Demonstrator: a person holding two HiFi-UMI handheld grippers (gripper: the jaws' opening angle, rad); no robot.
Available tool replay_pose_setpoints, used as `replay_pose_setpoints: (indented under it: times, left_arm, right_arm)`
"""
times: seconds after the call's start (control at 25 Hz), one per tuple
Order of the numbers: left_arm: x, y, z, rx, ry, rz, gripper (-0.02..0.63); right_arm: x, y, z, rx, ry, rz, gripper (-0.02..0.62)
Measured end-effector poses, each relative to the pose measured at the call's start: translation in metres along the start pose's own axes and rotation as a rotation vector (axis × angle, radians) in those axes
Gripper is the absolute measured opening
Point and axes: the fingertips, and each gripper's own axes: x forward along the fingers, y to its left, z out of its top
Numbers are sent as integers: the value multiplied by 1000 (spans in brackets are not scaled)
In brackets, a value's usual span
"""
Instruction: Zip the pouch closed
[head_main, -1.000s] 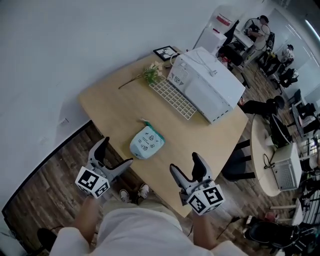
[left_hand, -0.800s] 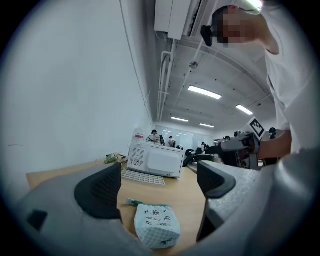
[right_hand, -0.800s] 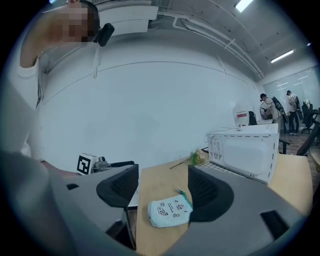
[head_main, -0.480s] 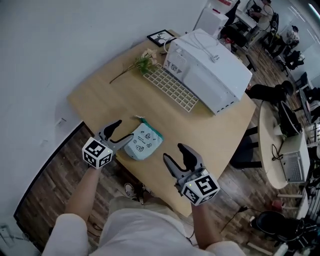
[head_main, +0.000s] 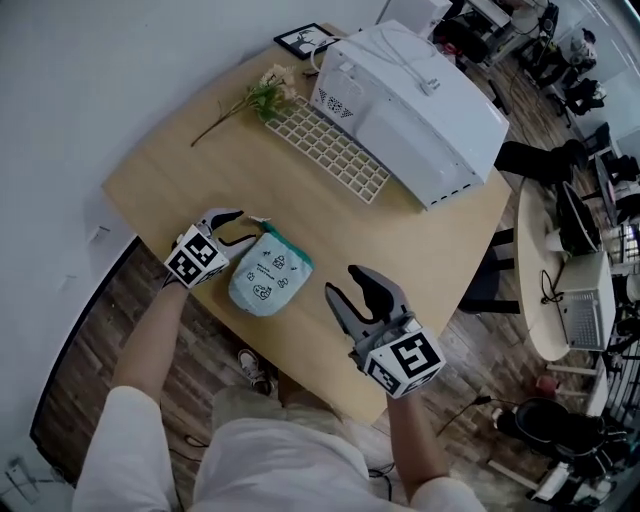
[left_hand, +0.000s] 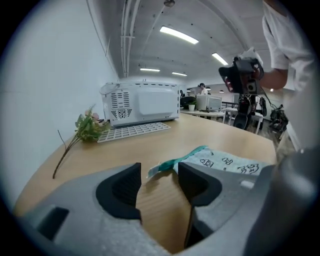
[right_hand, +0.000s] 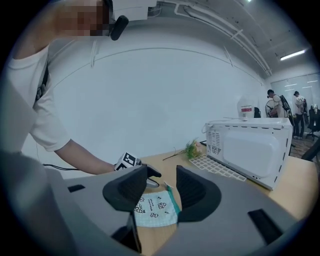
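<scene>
A pale blue printed pouch (head_main: 265, 278) with a teal zip edge lies near the front left of the wooden table (head_main: 180, 170). My left gripper (head_main: 238, 228) is at its far left end. Its jaws are closing, and the teal end tab (left_hand: 164, 167) lies just ahead of the tips, not pinched. The pouch body (left_hand: 226, 162) stretches off to the right. My right gripper (head_main: 350, 290) hovers right of the pouch, apart from it, its jaws closing on nothing. In the right gripper view the pouch (right_hand: 156, 210) shows beyond the right gripper (right_hand: 162, 174).
A white microwave (head_main: 410, 110) stands at the back right with a white grid rack (head_main: 325, 150) in front of it. A flower sprig (head_main: 250, 100) and a small framed picture (head_main: 305, 38) lie at the far edge. The table's front edge runs just below the pouch.
My left gripper came from beside the table onto it, to the pouch's left end, and its jaws narrowed. The right gripper moved a little forward and its jaws narrowed too.
</scene>
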Motion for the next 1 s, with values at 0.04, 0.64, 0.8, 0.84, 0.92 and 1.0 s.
replay_pose_setpoints:
  times: [0.04, 0.64, 0.8, 0.84, 0.92, 1.0]
  left_arm:
    - [6, 1, -3, 13, 11, -4, 235]
    - [43, -2, -28, 162, 124, -64, 29]
    - [22, -13, -7, 222, 85, -52, 26]
    - [14, -17, 2, 236, 65, -51, 25]
    - [-3, -25, 23, 262, 18, -50, 25]
    - [-22, -34, 43, 293, -29, -51, 25]
  right_arm:
    - [0, -1, -2, 4, 5, -6, 187]
    - [-4, -10, -18, -6, 81, -33, 184]
    - [2, 4, -19, -79, 113, 52, 115]
    - [2, 9, -18, -104, 125, 82, 96]
    - [4, 18, -16, -148, 141, 124, 59]
    - [6, 25, -10, -171, 139, 153, 43]
